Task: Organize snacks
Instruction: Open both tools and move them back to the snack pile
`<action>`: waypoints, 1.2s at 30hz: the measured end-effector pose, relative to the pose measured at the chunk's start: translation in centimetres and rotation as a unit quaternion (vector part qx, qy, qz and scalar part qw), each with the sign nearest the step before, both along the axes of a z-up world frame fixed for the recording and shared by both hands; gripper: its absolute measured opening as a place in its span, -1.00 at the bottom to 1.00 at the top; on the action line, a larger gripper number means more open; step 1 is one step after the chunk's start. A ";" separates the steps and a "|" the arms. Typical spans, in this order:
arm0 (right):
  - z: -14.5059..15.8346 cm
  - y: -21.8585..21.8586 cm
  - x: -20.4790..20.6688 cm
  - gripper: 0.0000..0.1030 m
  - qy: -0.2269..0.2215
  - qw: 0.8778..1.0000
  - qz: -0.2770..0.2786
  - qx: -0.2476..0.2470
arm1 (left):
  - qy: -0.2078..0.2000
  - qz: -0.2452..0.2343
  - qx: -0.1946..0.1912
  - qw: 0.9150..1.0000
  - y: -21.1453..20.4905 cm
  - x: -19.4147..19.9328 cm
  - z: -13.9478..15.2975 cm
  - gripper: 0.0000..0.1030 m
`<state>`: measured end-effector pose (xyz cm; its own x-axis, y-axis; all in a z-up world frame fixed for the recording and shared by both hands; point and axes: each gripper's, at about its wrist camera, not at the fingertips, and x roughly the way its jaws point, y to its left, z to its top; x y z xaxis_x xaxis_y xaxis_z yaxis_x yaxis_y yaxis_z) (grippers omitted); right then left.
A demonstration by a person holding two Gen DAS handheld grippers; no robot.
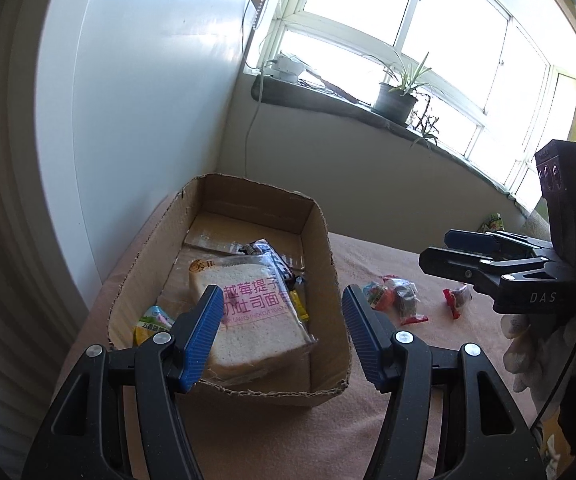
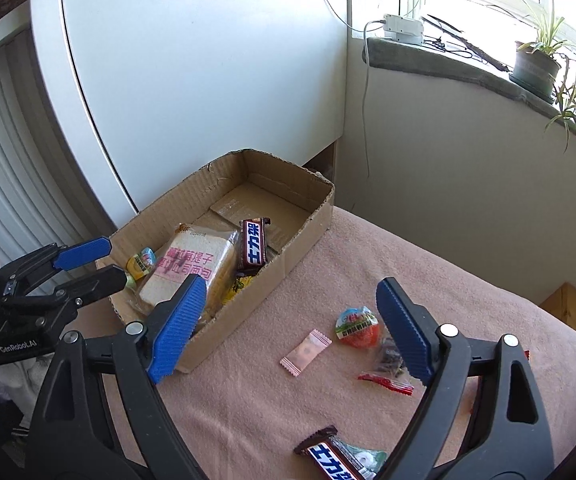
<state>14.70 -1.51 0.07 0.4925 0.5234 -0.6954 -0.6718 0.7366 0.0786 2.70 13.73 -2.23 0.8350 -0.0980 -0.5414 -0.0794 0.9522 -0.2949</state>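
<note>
The pink-covered bench (image 2: 427,264) carries a cardboard box (image 2: 288,248) holding bagged toast (image 2: 184,268) and a chocolate bar (image 2: 252,247). Right of the box lie loose candies (image 2: 305,353). Both grippers, left (image 1: 282,320) and right (image 2: 288,332), hover with fingers spread, empty.

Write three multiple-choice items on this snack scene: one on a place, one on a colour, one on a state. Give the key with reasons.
1. Where does the bagged toast lie?
A. in the cardboard box
B. on the windowsill
C. on the pink cloth

2. What colour is the flat square sachet on the cloth?
A. green
B. pink
C. black

3. How is the right claw?
A. shut on a bar
B. shut, empty
C. open, empty

Key: A, box walls surround the toast; B, its wrapper is pale pink; C, its blue pads stand wide apart with nothing held.
</note>
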 end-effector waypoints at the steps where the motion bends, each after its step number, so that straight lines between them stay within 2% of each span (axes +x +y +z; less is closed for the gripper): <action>1: 0.1 -0.8 -0.2 0.73 0.000 1.000 -0.004 -0.001 | 0.000 -0.004 0.000 1.000 -0.3 0.0 0.0 0.19; 6: -0.5 -5.1 -1.1 0.73 0.010 1.000 -0.021 -0.003 | -0.001 -0.022 -0.001 1.000 -1.9 0.0 0.2 0.19; 13: -3.0 -10.6 -2.7 0.73 0.034 0.998 -0.051 -0.020 | 0.004 -0.052 -0.001 0.999 -4.7 0.1 0.0 0.19; 17: -4.7 -12.1 -3.9 0.73 0.047 0.997 -0.054 -0.027 | 0.013 -0.072 -0.007 0.997 -6.1 0.3 -0.4 0.19; 27: -6.9 -11.5 -5.1 0.73 0.062 0.997 -0.014 -0.038 | 0.044 -0.118 -0.012 0.992 -9.9 0.6 -2.1 0.19; 30: -7.5 -10.6 -5.2 0.57 0.065 0.997 0.008 -0.044 | 0.055 -0.124 -0.006 0.991 -10.9 1.1 -2.5 0.03; 36: -8.9 -9.3 -4.9 0.37 0.073 0.996 0.037 -0.046 | 0.069 -0.121 0.011 0.990 -12.4 3.5 -3.6 -0.12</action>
<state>9.79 -10.81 -8.78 0.3449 0.4857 -0.8032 -0.7108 0.6940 0.1145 6.18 1.29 -5.81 0.7057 -0.2737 -0.6535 0.1137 0.9542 -0.2769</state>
